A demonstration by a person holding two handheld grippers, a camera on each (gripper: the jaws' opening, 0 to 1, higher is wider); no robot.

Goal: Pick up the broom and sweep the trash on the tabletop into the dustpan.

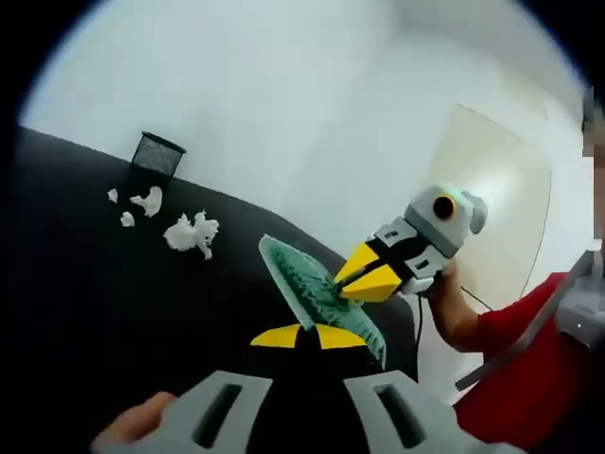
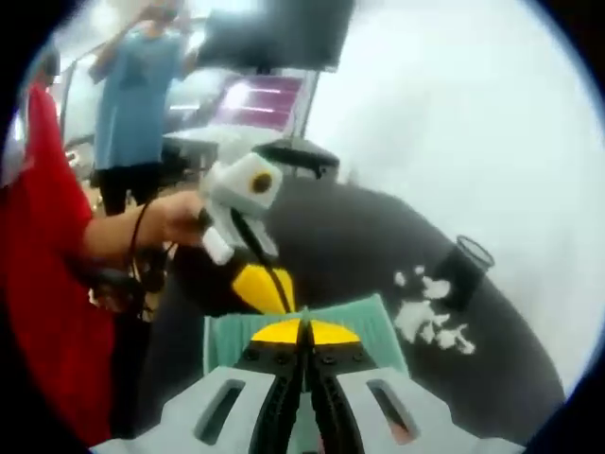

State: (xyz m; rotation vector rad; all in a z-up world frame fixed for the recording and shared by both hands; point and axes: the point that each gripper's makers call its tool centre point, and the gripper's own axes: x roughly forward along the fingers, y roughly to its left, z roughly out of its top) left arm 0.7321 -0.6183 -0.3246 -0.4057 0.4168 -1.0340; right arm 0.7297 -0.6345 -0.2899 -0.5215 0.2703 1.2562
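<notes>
Right tongs (image 2: pixel 302 331) are pressed hard together in the right gripper view, yellow tips meeting at 6 o'clock, and they're pinching a teal tool (image 2: pixel 227 345) whose ribbed body spreads wide behind them. Whether it's the broom or the dustpan, I can't tell from here.

Over in the left gripper view the teal tool (image 1: pixel 307 284) sits just below centre, tilted up on edge above the black worktop (image 1: pixel 113 312). The right tongs (image 1: pixel 345 280) come in from 3 o'clock, clamped on its rim, with a hand (image 1: pixel 444 284) and a red sleeve (image 1: pixel 529 340) behind them.

The left tongs (image 1: pixel 307 336) show at 6 o'clock with their tips drawn together just beneath the tool; whether they've caught its edge, I can't tell. In the right gripper view the left tongs (image 2: pixel 269 288) point down at the tool's far edge from 11 o'clock, gripped by a hand (image 2: pixel 175 218).

The trash (image 1: pixel 194 233) lies towards 10 o'clock, white crumpled scraps scattered on the worktop, well apart from the tool. A black mesh bin (image 1: pixel 156 156) stands just beyond them. In the right gripper view the scraps (image 2: pixel 433 322) lie at 3 o'clock beside the bin (image 2: pixel 470 260).

At 11 o'clock in that view stands a person in a blue shirt (image 2: pixel 132 95), and beside them a lit screen (image 2: pixel 260 99).
</notes>
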